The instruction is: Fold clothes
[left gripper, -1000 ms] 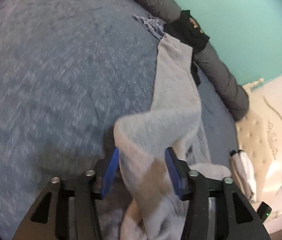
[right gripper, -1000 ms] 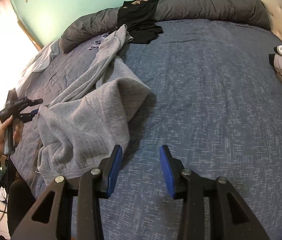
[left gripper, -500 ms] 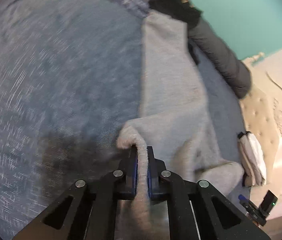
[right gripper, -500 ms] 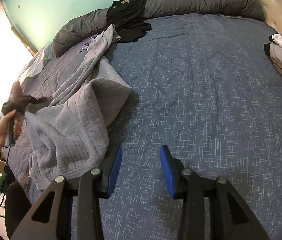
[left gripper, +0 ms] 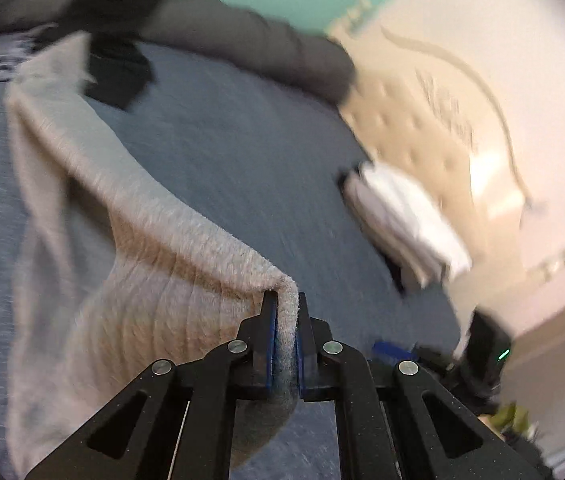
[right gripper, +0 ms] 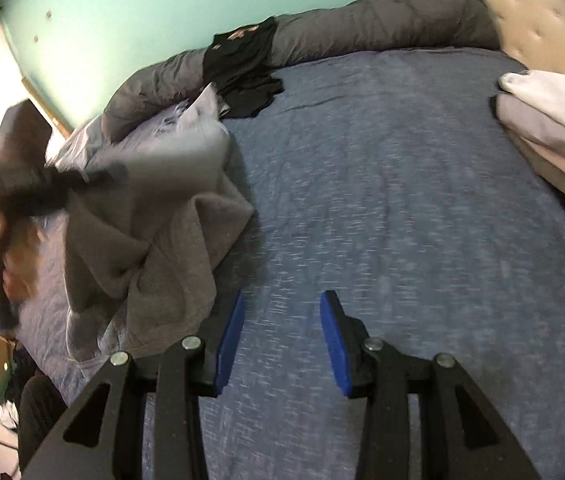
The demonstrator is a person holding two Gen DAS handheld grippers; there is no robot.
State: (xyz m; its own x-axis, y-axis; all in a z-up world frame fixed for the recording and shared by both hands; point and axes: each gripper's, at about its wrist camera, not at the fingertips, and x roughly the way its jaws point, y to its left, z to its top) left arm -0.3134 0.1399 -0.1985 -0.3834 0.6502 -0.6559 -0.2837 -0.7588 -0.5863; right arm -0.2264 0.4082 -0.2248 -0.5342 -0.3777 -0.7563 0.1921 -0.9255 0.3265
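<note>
On the bed point(right gripper: 382, 184): grey garment point(left gripper: 130, 280), lifted by one edge.
Left gripper point(left gripper: 284, 320) clamps its hem; right gripper point(right gripper: 280, 334) hangs wide beside the garment. Judged next: a second hold, then spreading flat.

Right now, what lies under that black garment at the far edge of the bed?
The black garment drapes over the long grey rolled duvet and onto the blue bedspread. Whatever lies beneath it is covered.

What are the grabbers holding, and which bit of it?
The left gripper pinches the grey towel by a folded edge. The right gripper is open and holds nothing.
</note>
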